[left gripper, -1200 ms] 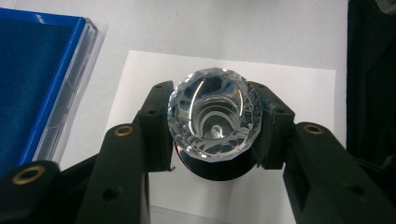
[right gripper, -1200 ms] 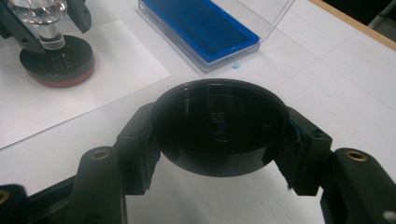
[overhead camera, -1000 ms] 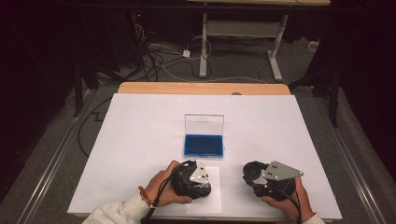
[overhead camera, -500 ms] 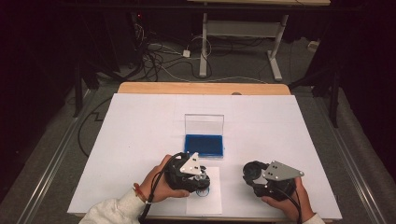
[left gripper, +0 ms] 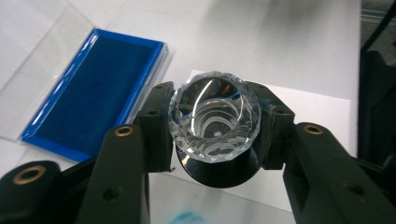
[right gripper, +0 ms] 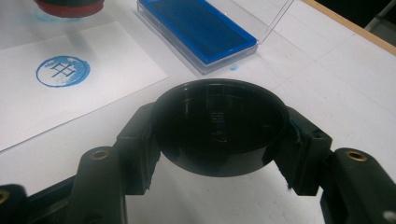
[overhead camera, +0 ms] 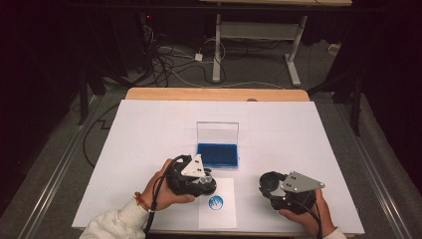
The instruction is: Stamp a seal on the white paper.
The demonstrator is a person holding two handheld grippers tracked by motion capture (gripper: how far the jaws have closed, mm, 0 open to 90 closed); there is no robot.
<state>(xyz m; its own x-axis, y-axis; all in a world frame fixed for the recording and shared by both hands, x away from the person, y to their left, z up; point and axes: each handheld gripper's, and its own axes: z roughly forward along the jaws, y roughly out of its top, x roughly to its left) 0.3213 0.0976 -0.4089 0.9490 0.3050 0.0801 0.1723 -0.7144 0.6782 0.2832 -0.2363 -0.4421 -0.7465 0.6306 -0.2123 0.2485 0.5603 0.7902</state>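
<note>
My left gripper (overhead camera: 201,181) is shut on a stamp (left gripper: 214,123) with a faceted clear top and a black body, held just above the white paper (overhead camera: 226,211). A round blue print (overhead camera: 216,202) lies on that paper, in front of the stamp. My right gripper (overhead camera: 271,184) is shut on a round black cap (right gripper: 219,126), low over the table at the front right. In the right gripper view the stamp's reddish base (right gripper: 70,7) hangs at the top left, beyond the print (right gripper: 62,71).
A blue ink pad (overhead camera: 217,154) lies in a clear case with its lid standing open, just behind the left gripper. The white table cover (overhead camera: 149,129) reaches a wooden edge at the back. Cables and a desk frame lie on the floor beyond.
The left hand has risen and moved slightly back and left with the stamp, uncovering the blue print on the paper. The right hand has stayed put.
</note>
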